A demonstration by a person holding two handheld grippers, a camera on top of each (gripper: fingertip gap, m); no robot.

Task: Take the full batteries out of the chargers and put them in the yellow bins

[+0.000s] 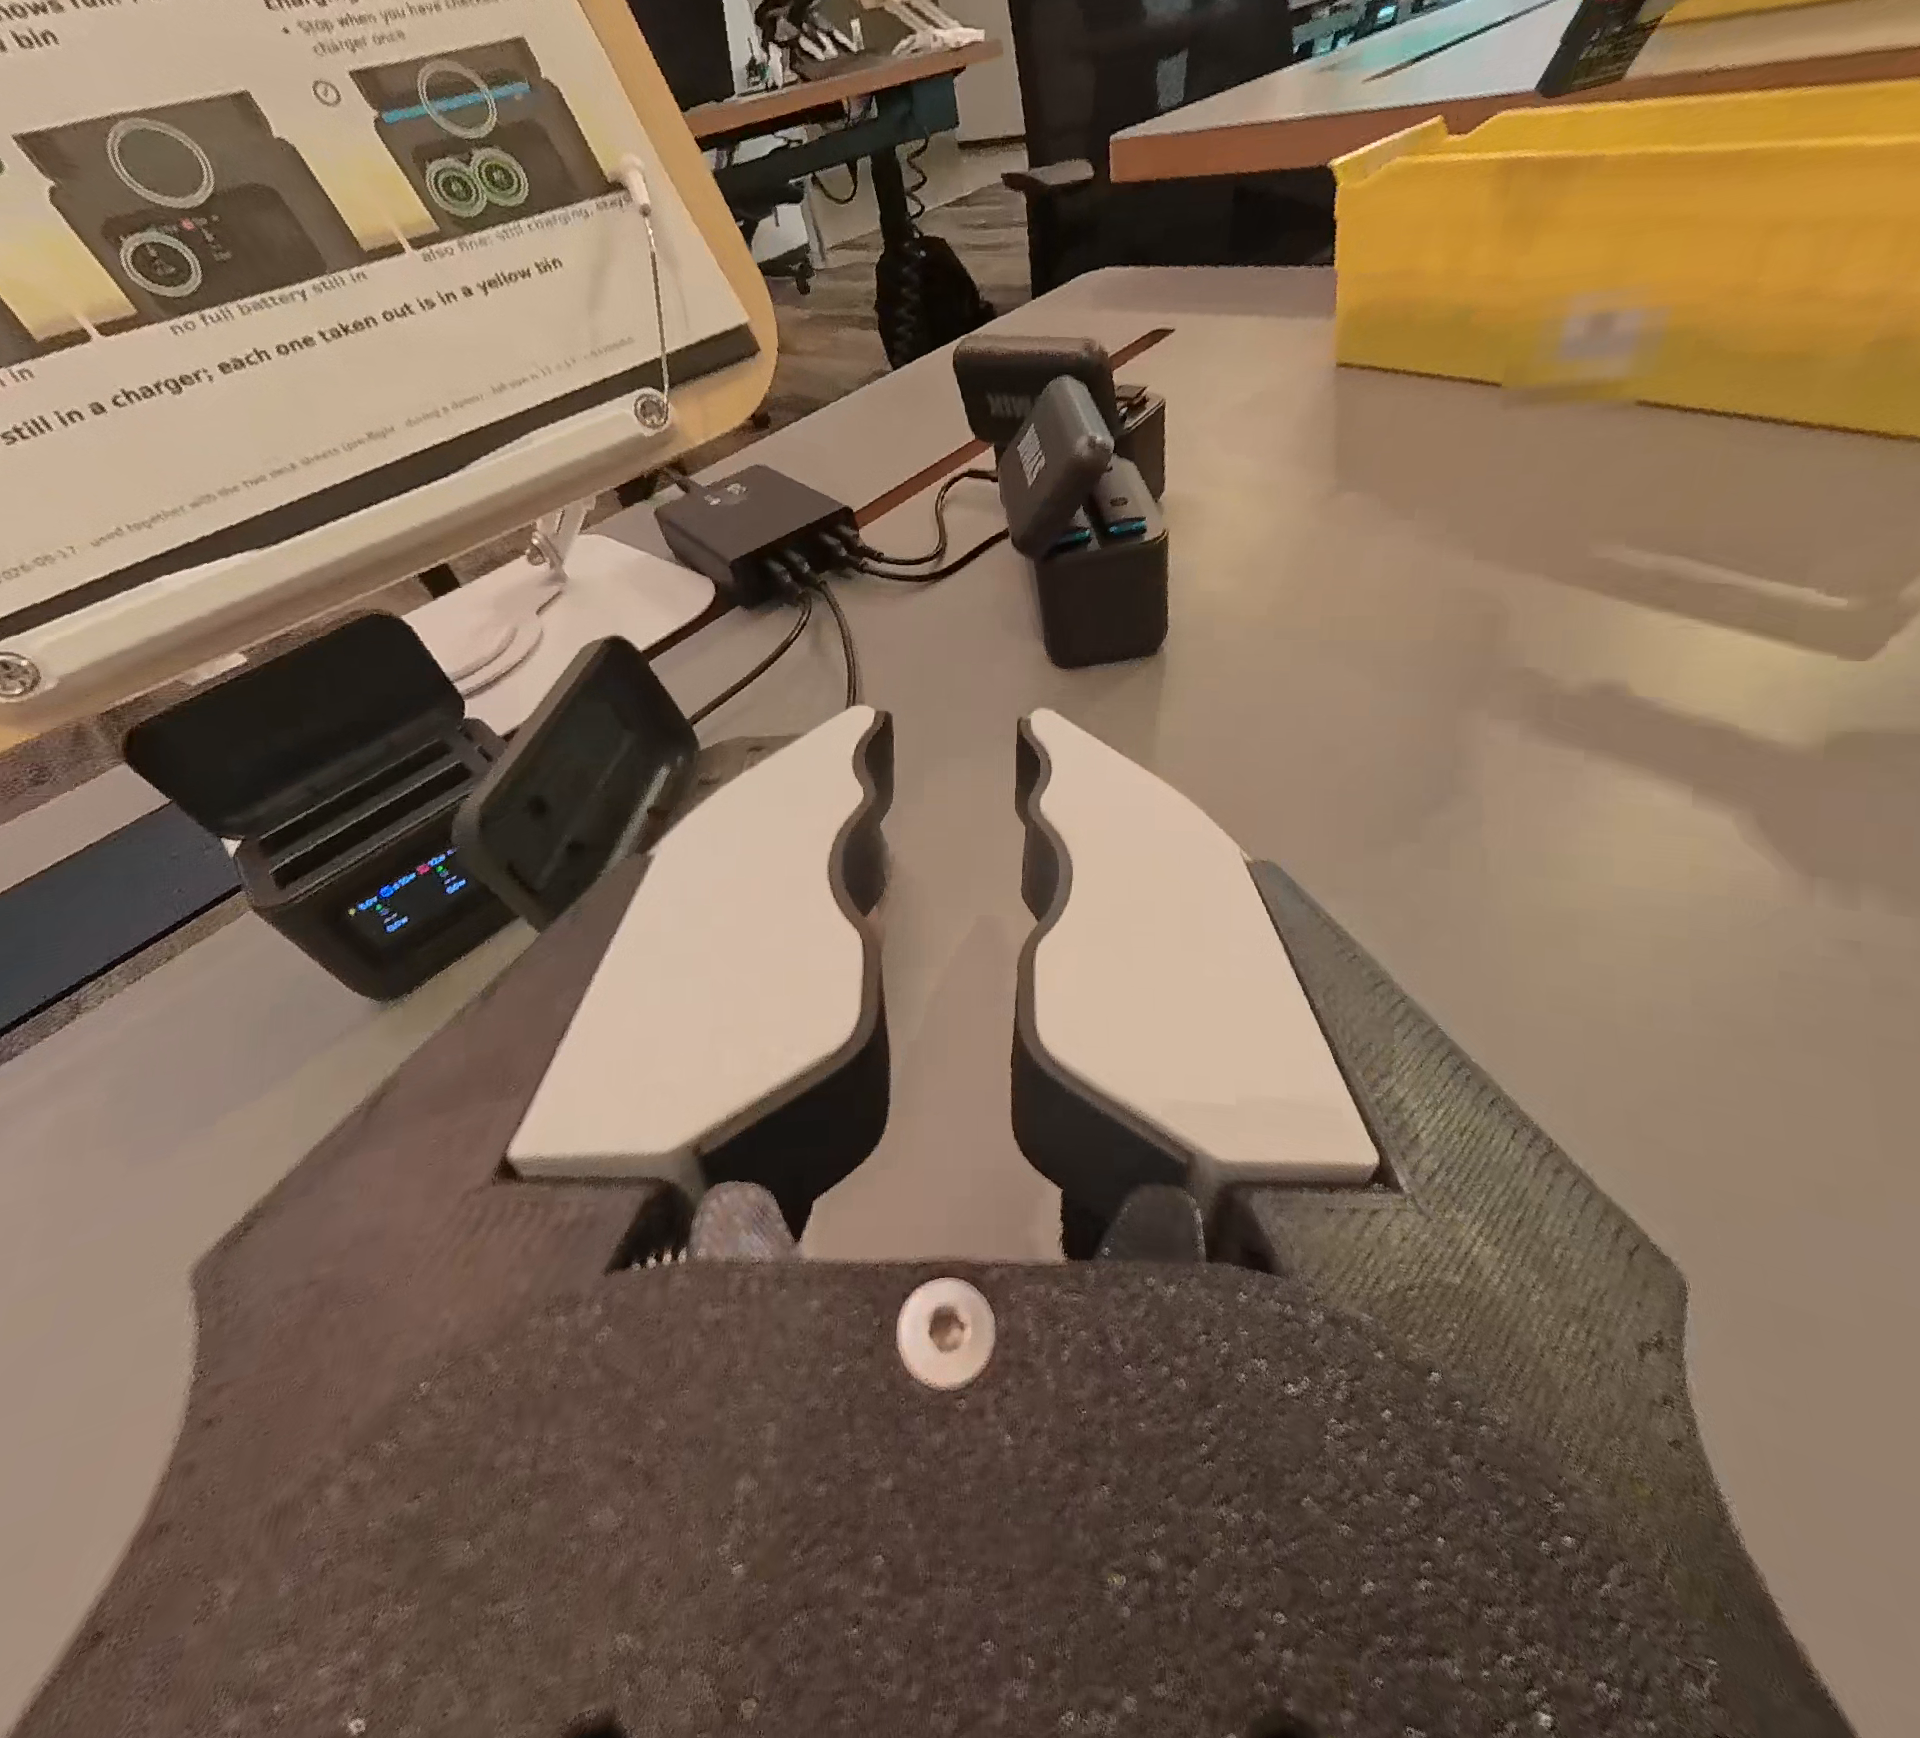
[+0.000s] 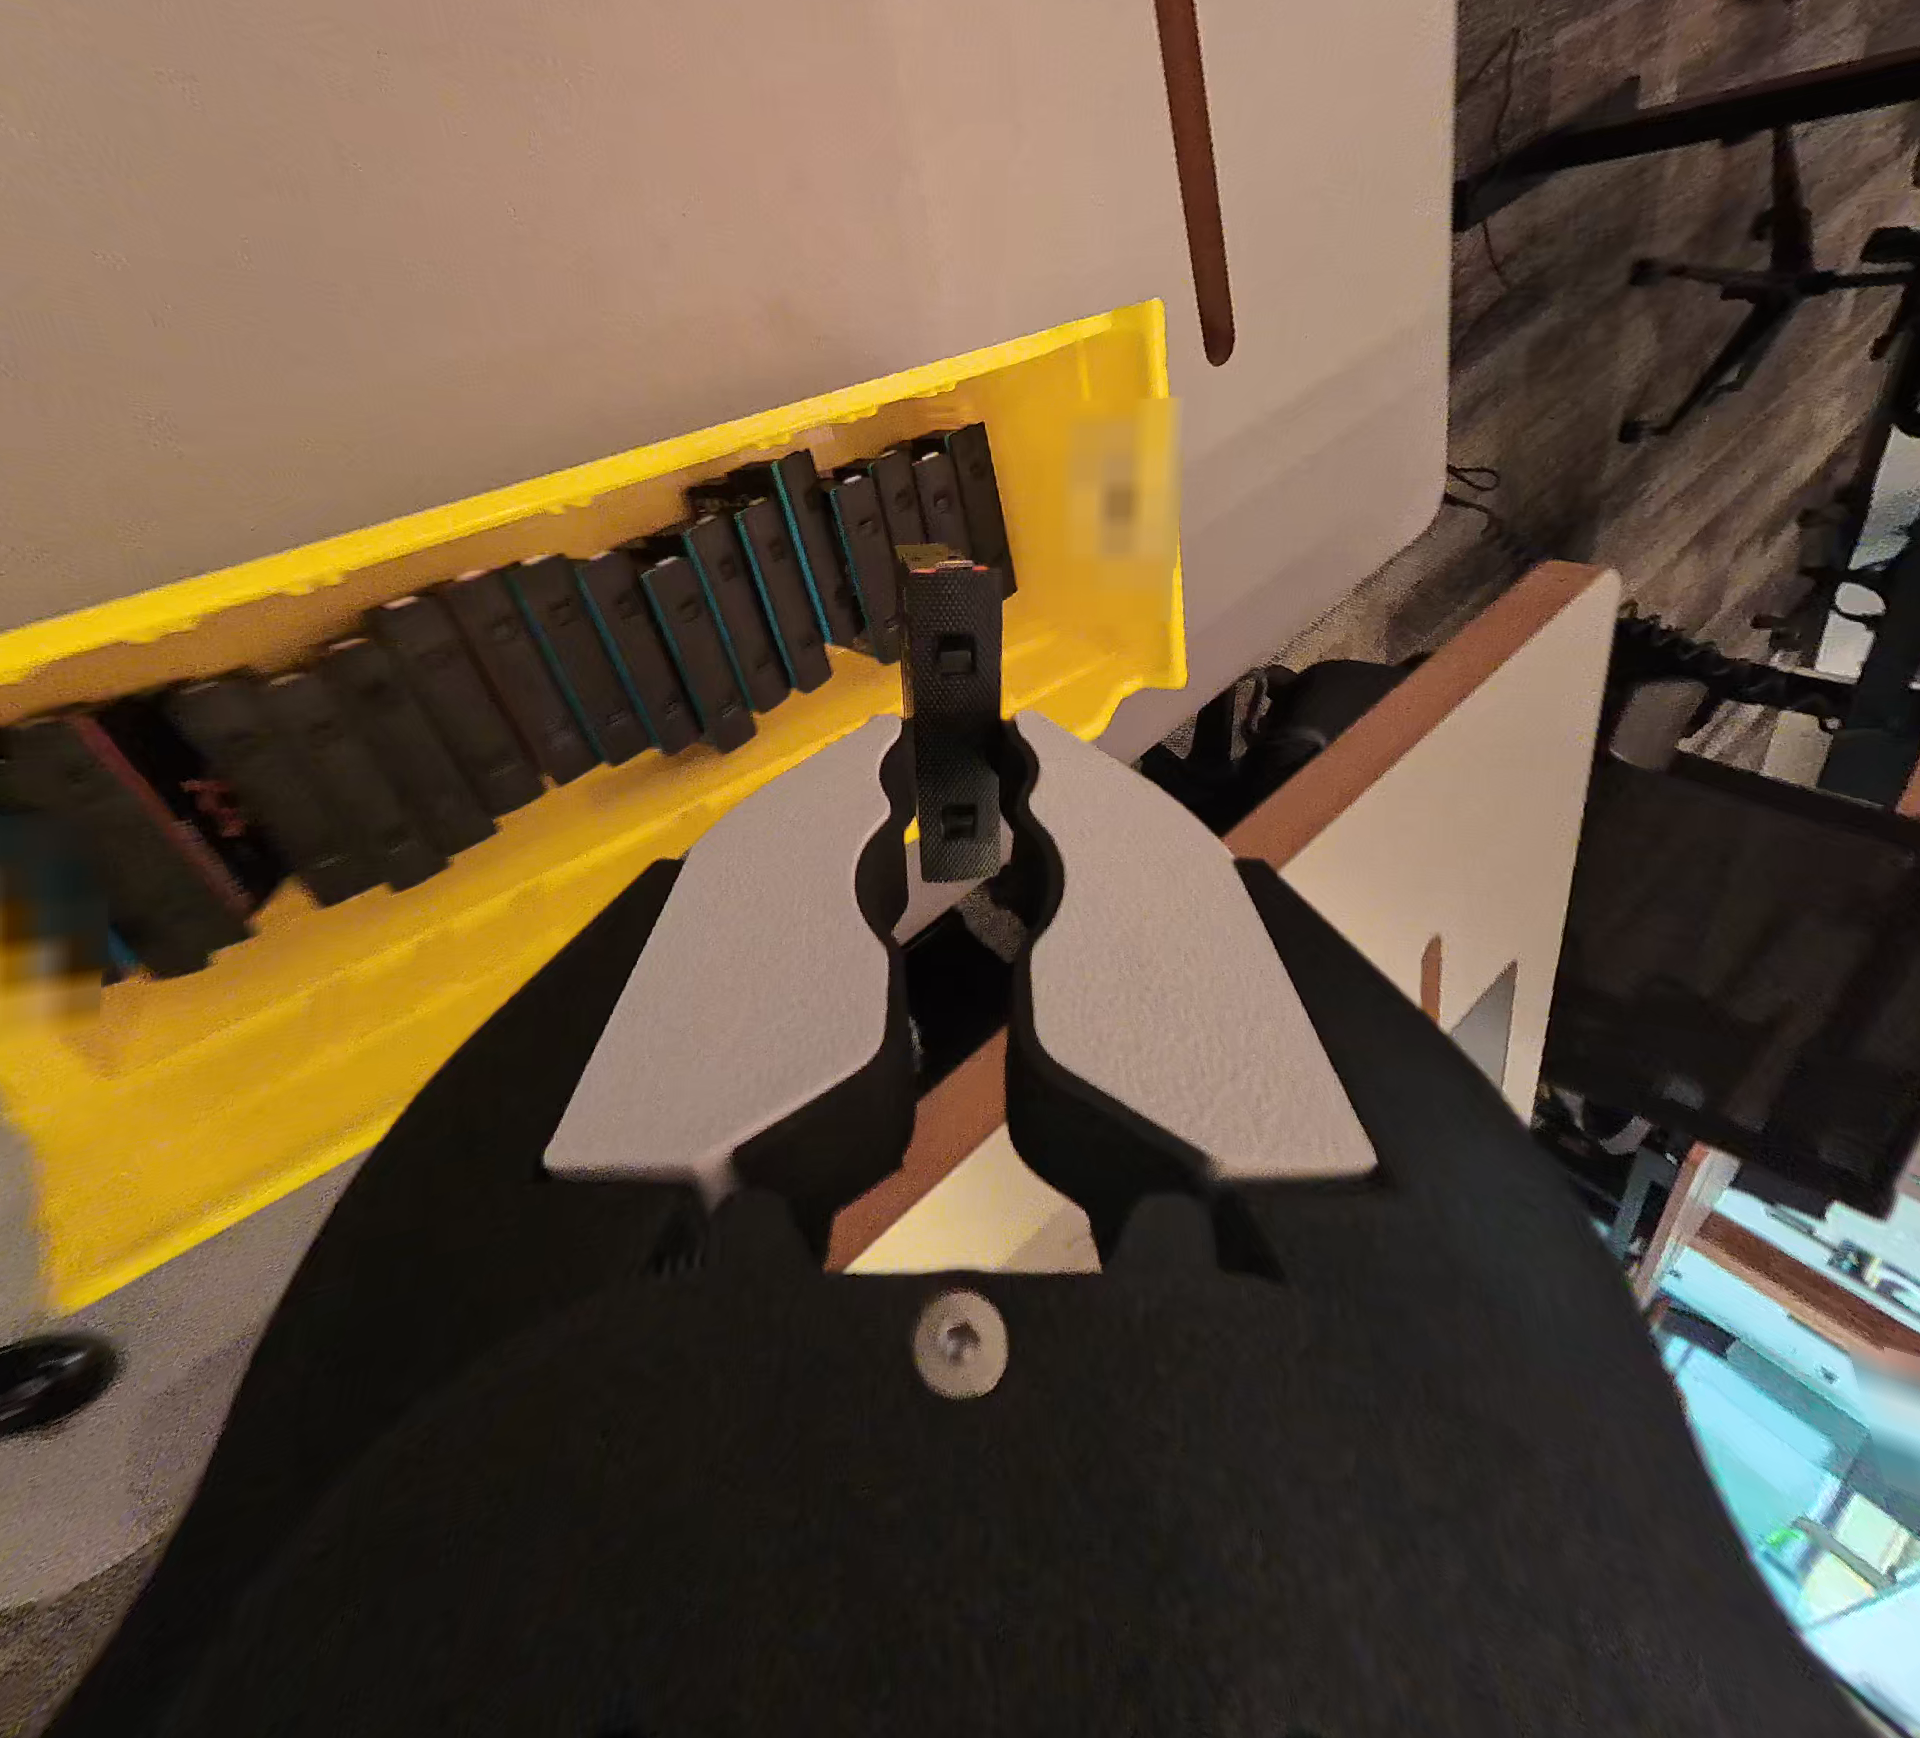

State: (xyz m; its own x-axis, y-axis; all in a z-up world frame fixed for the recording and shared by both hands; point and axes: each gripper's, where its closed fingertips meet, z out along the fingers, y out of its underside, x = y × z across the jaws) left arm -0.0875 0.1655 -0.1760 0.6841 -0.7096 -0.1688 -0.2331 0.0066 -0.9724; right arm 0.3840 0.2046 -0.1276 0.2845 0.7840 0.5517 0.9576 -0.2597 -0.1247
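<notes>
Step in hand, as judged: deposit. A battery (image 2: 954,732) is clamped betw. the tips of the right gripper (image 2: 956,795), held upright, its upper end over the near-right end of the yellow bin (image 2: 1127,369). Bin already holds a long row of batteries (image 2: 623,649) stood on edge, leaning; free space is seen only at the right end, by the bin wall.

Left gripper (image 1: 951,743) is held w/ a narrow gap betw. its jaws, nothing in it, above the grey table (image 1: 1455,753). Ahead of it: an open charger w/ lit display (image 1: 353,867) at left, slots appear empty; a 2nd charger (image 1: 1101,587) farther off, lid up, two blue-ended batteries (image 1: 1101,525) seated in it. Behind, a cable hub (image 1: 758,525) and an instruction board (image 1: 312,161).

Next move calls for: battery to be lowered into the gap at the bin's right end, clear of the leaning row, then jaws parted. Charge state of the remaining two can't be read from here; to be checked before any pull.
</notes>
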